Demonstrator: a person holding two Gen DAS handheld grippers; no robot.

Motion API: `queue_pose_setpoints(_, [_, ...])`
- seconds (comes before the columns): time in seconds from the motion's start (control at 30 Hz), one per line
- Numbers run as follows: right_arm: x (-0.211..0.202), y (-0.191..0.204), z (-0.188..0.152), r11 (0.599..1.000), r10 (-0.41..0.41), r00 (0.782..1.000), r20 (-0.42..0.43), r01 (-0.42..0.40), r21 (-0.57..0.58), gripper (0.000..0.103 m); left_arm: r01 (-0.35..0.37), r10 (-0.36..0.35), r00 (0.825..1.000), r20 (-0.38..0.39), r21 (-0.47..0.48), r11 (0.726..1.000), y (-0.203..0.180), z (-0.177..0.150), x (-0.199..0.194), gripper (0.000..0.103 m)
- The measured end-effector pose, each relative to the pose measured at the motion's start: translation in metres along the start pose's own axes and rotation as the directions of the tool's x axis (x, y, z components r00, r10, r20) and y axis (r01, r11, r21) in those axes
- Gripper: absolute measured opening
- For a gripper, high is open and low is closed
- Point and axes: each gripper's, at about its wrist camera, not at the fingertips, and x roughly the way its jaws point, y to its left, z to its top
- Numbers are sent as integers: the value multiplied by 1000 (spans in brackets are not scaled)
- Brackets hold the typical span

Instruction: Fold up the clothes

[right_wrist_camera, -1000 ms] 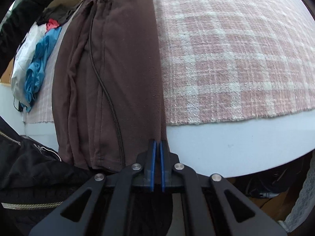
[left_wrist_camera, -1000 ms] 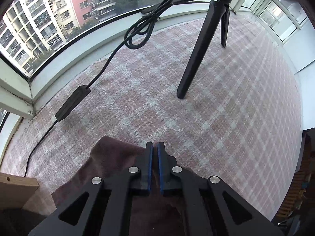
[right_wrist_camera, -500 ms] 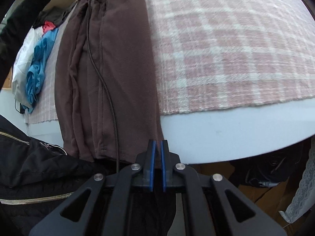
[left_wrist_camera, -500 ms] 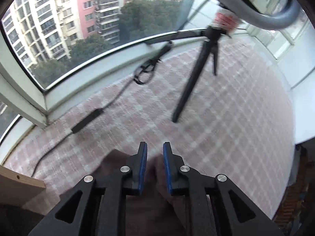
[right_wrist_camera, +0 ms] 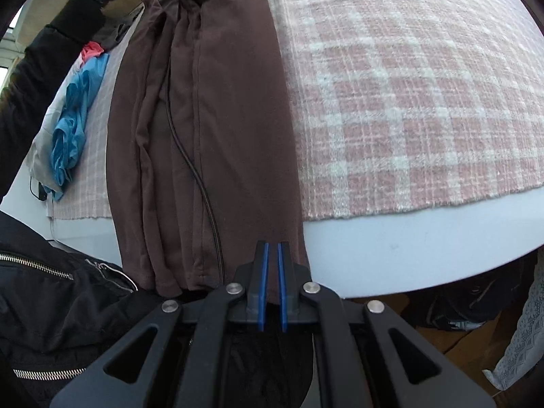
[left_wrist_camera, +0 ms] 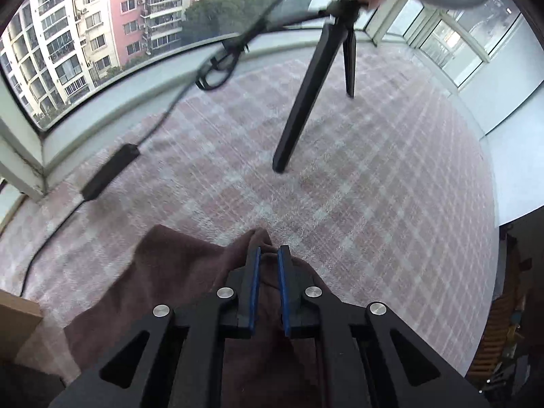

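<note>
Two pairs of tongs work on one brown garment point(right_wrist_camera: 204, 129), which lies in a long folded strip across the pink checked cloth point(right_wrist_camera: 408, 102) covering the table point(right_wrist_camera: 408, 248). The near end of the strip hangs over the table's pale edge, just ahead of and to the left of the right tongs point(right_wrist_camera: 272, 250). Those right tongs are clamped on the garment's lower right corner, with the blue pads point(right_wrist_camera: 263, 272) almost together and brown fabric pinched between them.

At the far end, the left tongs point(left_wrist_camera: 268, 255) are narrowing their gap, and a raised fold of the brown garment point(left_wrist_camera: 190, 272) bunches up between the blue pads point(left_wrist_camera: 253, 289). The fabric peaks just beyond the tips and spreads out to the left of them.

Beyond the left tongs, a black tripod point(left_wrist_camera: 306, 102) stands on the checked cloth, with one leg planted well ahead of the tips. A black cable point(left_wrist_camera: 108, 173) with a box-shaped block on it runs across the cloth ahead and to the left, near the window ledge.

Left of the right tongs, a thin black cord point(right_wrist_camera: 190, 156) trails down along the garment. Farther left lie some blue clothes point(right_wrist_camera: 73, 129), and a dark jacket sleeve point(right_wrist_camera: 44, 54) reaches toward the garment's far end.
</note>
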Motion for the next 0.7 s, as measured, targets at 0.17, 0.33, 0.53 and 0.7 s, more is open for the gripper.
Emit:
queue_pose_setpoints(0.17, [-32,2,11,999,43,994,100,-39,-37,6,-21,23,997,78,-34,999,48,-45,-66,22])
queue_pose_setpoints(0.33, [-27,19,39,993,86,986,140,-73,-96,6,-106,111,993,38,-112,988,106,-107,-86,22])
queue_pose_setpoints(0.53, [-25,31,47,989,91,990,112,-76,-128,6,-133,128,991,-35,-209,969,152,-135,-49,20])
queue_pose_setpoints(0.7, [-10,40,51,991,76,993,92,-64,-121,6,-154,146,988,-53,-187,970,145,-127,-15,22])
